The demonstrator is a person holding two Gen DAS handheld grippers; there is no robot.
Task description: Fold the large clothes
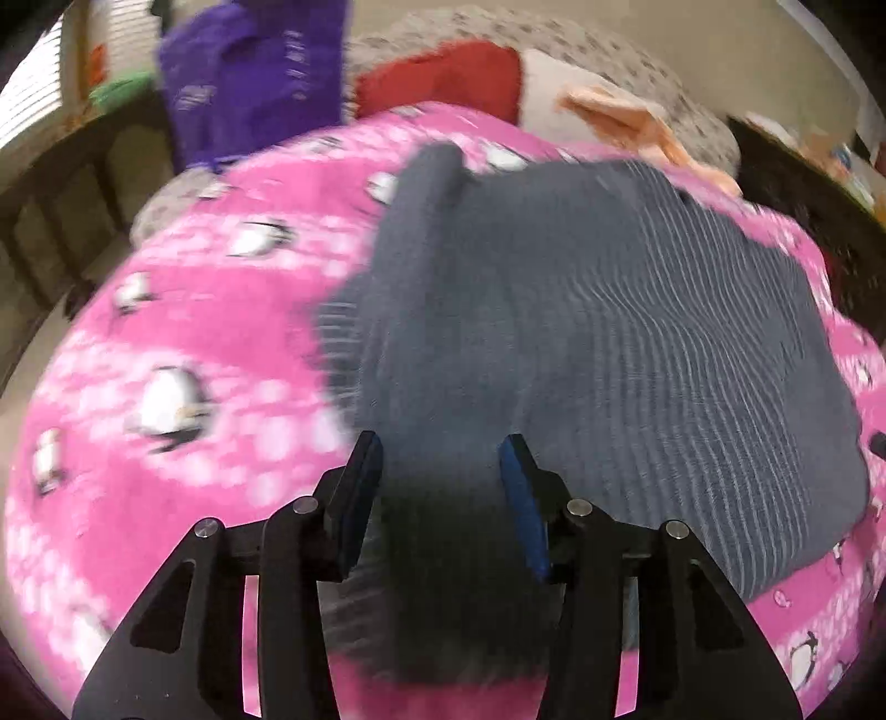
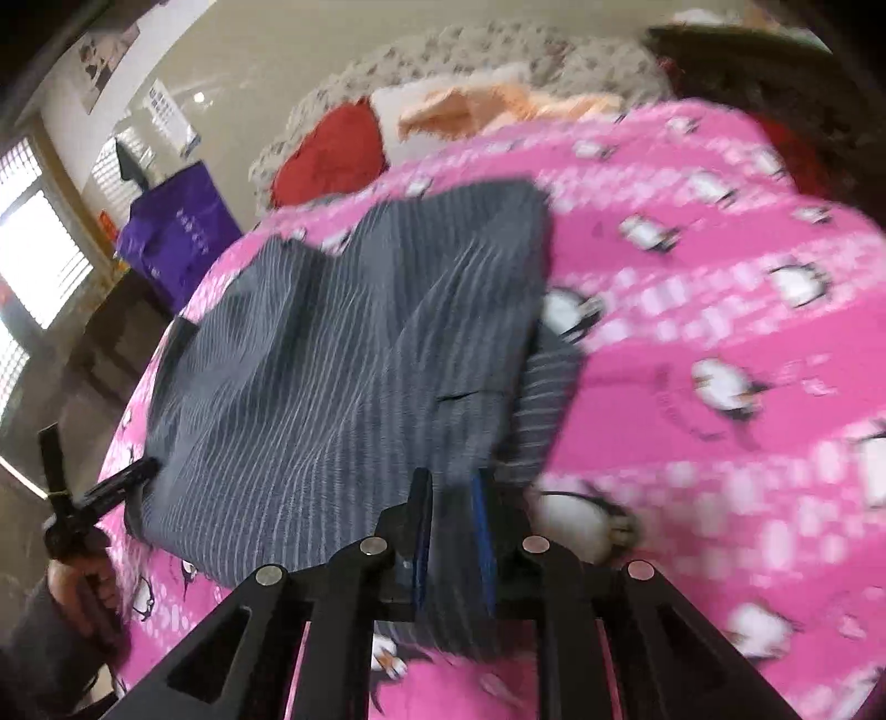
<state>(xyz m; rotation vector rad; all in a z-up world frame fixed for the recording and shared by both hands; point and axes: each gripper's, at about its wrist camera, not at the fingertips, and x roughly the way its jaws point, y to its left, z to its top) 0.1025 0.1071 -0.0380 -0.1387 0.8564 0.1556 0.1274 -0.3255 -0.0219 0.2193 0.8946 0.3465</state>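
Note:
A grey striped garment (image 1: 581, 332) lies partly folded on a pink penguin-print blanket (image 1: 194, 332). My left gripper (image 1: 440, 459) is open, its jaws spread wide over the garment's near edge, with blurred dark cloth between and below them. In the right wrist view the garment (image 2: 332, 360) spreads left and ahead over the blanket (image 2: 720, 332). My right gripper (image 2: 451, 498) is shut on the garment's near right edge, with cloth pinched between the narrow jaws. The left gripper (image 2: 138, 473) and the hand holding it show at the left edge of that view.
A red cushion (image 1: 443, 77), a peach cloth (image 1: 626, 119) and a grey patterned cover (image 2: 470, 50) lie beyond the blanket. A purple bag (image 1: 255, 72) stands at the far left by dark furniture (image 1: 66, 183). Windows (image 2: 44, 249) are at the left.

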